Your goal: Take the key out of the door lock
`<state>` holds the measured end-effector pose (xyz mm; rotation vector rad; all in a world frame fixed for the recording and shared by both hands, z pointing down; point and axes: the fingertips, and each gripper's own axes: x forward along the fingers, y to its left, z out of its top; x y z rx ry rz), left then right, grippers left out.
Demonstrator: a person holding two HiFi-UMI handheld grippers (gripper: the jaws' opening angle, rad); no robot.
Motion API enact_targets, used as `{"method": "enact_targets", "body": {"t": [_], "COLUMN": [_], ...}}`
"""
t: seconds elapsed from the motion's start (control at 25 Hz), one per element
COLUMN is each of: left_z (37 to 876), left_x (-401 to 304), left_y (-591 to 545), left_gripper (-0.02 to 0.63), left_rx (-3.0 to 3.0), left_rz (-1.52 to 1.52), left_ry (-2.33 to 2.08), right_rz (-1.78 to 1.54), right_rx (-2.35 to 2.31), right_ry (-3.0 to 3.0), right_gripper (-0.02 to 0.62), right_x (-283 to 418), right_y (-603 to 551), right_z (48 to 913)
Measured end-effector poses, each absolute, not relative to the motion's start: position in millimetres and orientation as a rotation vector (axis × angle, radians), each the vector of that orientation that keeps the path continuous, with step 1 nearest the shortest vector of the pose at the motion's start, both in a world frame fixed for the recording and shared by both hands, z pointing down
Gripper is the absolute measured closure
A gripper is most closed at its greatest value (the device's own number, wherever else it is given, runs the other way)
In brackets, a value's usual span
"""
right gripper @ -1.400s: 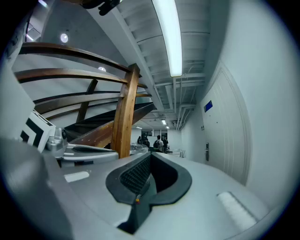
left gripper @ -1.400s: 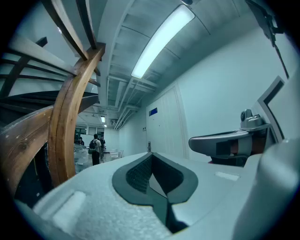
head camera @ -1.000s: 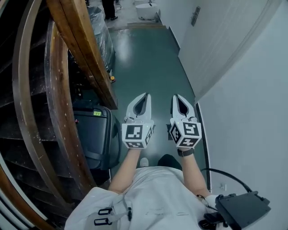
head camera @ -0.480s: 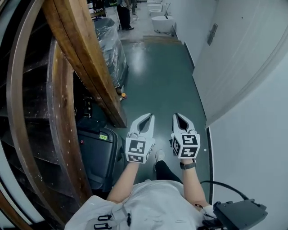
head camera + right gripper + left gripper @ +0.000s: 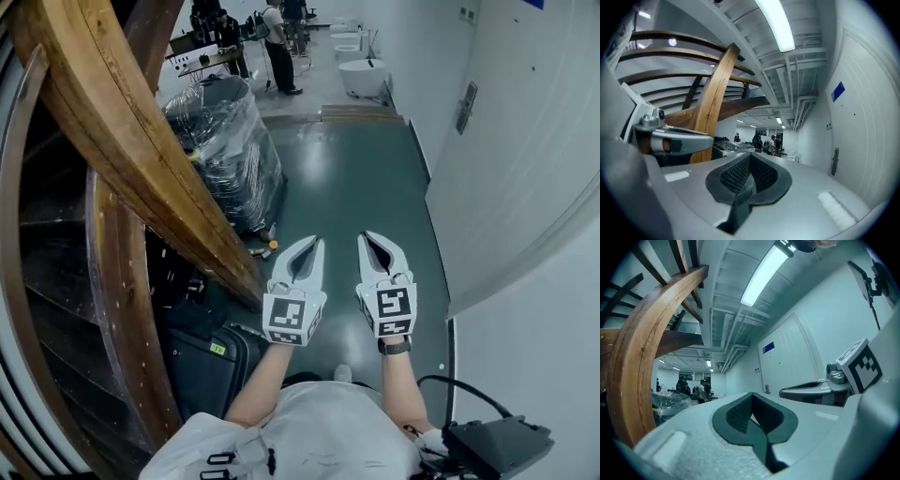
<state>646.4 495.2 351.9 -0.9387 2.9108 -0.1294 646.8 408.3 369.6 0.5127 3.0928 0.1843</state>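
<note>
Left tool: clenched, jaws pressed together with nothing between them, held out over the green floor.
Right tool: just beside the left one and empty; its jaws are just beginning to part.
Door: white, on the right-hand wall, well apart from both tools.
Door handle: grey plate on that door, far ahead; any key there is too small to make out.
Left side: curved wooden stair beam, plastic-wrapped pallet, black case beneath.
</note>
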Motion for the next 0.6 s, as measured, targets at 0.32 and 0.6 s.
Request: {"method": "enact_targets", "body": {"t": [0.32,0.6], "left_z": [392.1,384.9], "left_x": [533.5,380.5], "left_y": [464.2,460.9], "left_gripper": [0.607,0.607], "left_rx": [-0.993,-1.038], "left_rz": [-0.199,-0.055], "left_ry": [2.987,2.944], "right_rz": [0.104,0.028], "right_rx": [0.473,0.426], "right_ry": [3.256,3.177], "right_gripper": [0.600,0.592], "right_x": [533.5,398.9], "right_y": [380.3,374.8], "right_z": [421.9,404.4]}}
